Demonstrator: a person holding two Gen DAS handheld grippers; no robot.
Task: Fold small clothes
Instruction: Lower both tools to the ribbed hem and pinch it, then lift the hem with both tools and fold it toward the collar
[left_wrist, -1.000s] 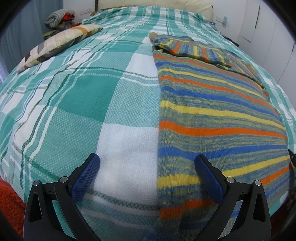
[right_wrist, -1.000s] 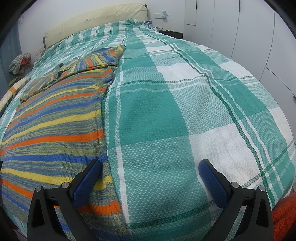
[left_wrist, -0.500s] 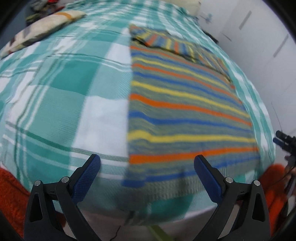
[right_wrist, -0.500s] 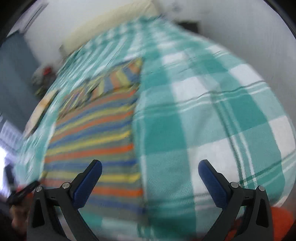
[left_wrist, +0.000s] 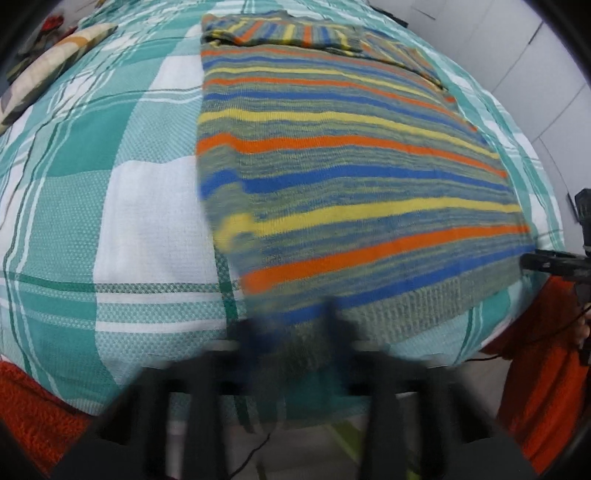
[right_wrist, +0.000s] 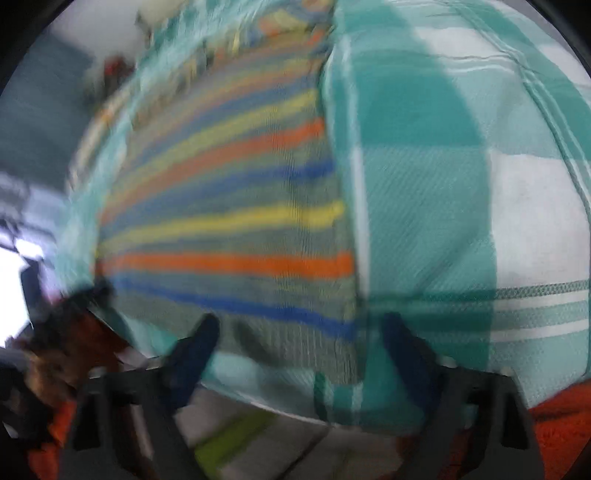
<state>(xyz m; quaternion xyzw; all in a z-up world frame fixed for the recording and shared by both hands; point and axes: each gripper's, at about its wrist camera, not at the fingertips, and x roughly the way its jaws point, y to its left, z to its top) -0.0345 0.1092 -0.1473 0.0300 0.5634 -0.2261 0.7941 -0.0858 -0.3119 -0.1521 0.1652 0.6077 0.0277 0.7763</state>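
Sweater (left_wrist: 351, 177) on bedspread (left_wrist: 110, 221) | left tongs (left_wrist: 295, 339) closing on hem | right tongs (right_wrist: 295, 343) closing

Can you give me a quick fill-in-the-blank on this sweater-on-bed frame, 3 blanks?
1. The striped knit sweater lies on a teal and white ____ bedspread.
2. Both the left gripper and the right gripper sit at the sweater's ribbed ____ edge.
3. The patterned pillow lies far off, to the ____ of the sweater in the left wrist view.

Missing words: checked; bottom; left
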